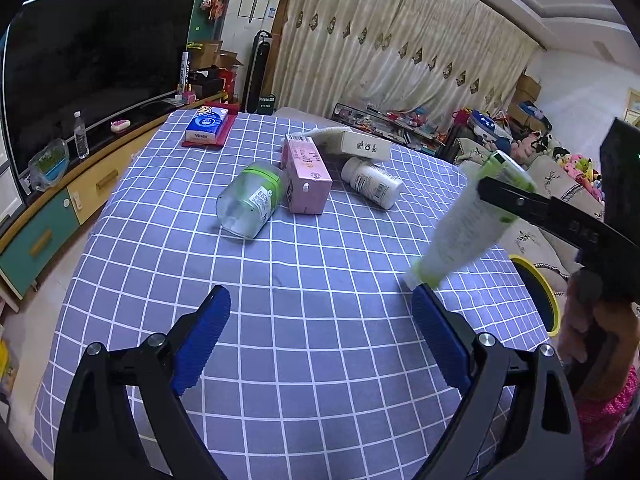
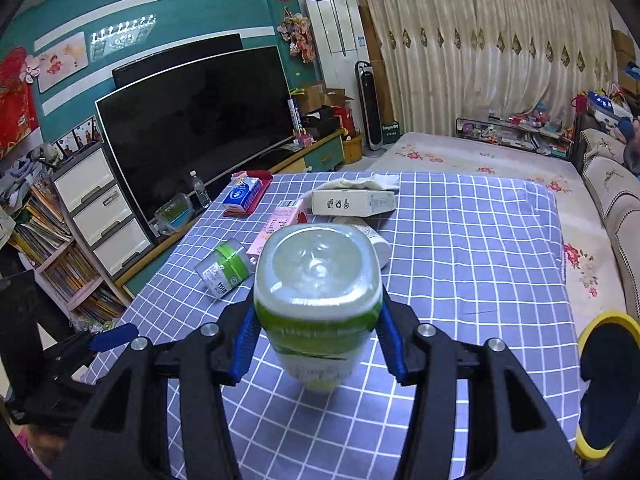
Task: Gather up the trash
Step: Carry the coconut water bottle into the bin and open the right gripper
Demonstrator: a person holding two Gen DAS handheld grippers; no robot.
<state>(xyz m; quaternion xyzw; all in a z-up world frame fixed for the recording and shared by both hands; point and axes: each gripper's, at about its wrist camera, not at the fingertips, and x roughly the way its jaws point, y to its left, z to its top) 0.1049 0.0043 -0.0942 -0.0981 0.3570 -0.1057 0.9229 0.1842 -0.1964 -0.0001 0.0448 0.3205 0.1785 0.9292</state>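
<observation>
My right gripper [image 2: 318,336] is shut on a green-and-white plastic bottle [image 2: 316,280], held above the blue checked tablecloth [image 2: 460,264]. In the left wrist view the same bottle [image 1: 460,236] hangs tilted at the right, clamped by the right gripper [image 1: 494,194], with a hand on the handle. My left gripper [image 1: 322,304] stands open over the near part of the cloth, nothing between its blue pads. On the cloth lie a clear jar with a green lid [image 1: 250,204], a pink carton [image 1: 306,180], a white pill bottle [image 1: 374,184] and a white box [image 1: 360,146].
A yellow-rimmed dark bin [image 2: 608,384] stands off the table's right edge, and it shows as the bin [image 1: 540,292] in the left wrist view. A blue tissue pack [image 1: 206,126] lies on a red tray at the far corner. TV cabinet on the left, sofa on the right.
</observation>
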